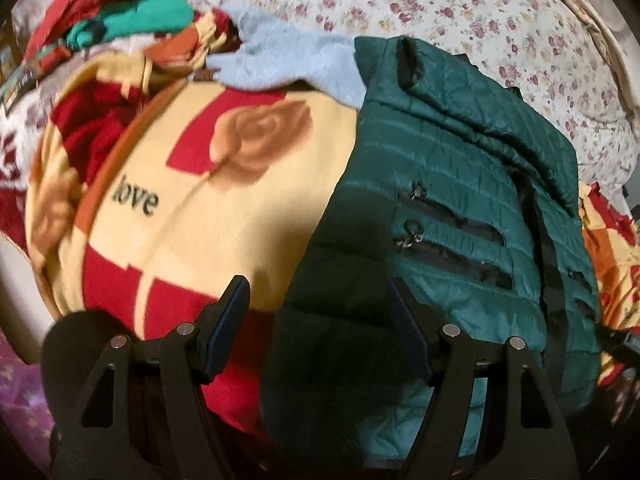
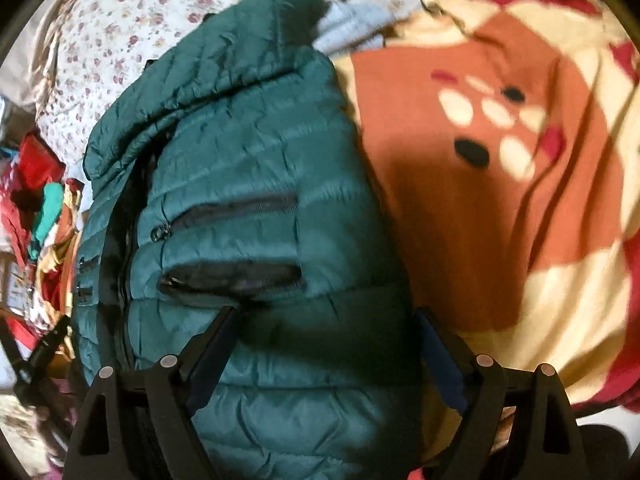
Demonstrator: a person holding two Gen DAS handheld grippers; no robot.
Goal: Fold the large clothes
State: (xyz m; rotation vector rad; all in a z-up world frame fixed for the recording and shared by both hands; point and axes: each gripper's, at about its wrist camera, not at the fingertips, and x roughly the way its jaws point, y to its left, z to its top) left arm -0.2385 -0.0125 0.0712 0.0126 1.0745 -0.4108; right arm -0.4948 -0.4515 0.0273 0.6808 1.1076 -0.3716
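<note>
1. Left gripper (image 1: 318, 326): jaws spread wide, pinching nothing, poised over the near edge of the jacket (image 1: 448, 208) where it meets the blanket (image 1: 240, 216).
2. Right gripper (image 2: 326, 344): jaws likewise spread and empty, straddling the jacket's (image 2: 248, 200) lower quilting just below a pocket zipper (image 2: 232, 276).
3. Jacket lying on the blanket on the bed, already doubled lengthwise by the look of it; floral sheet (image 1: 460, 20) beyond at 12 to 2 o'clock.
4. Handling, judged: light, puffy, soft, slick shell; likely to spring back and slide out of a shallow pinch. Best taken deep at the hem corners or along a stitched seam, clear of zippers.
5. Long axis running from 6 toward 12 o'clock in both views; collar end far at 12, hem end nearest the jaws.
6. Heap of other clothes (image 1: 132, 16) at 10 o'clock in the left view, well apart.
</note>
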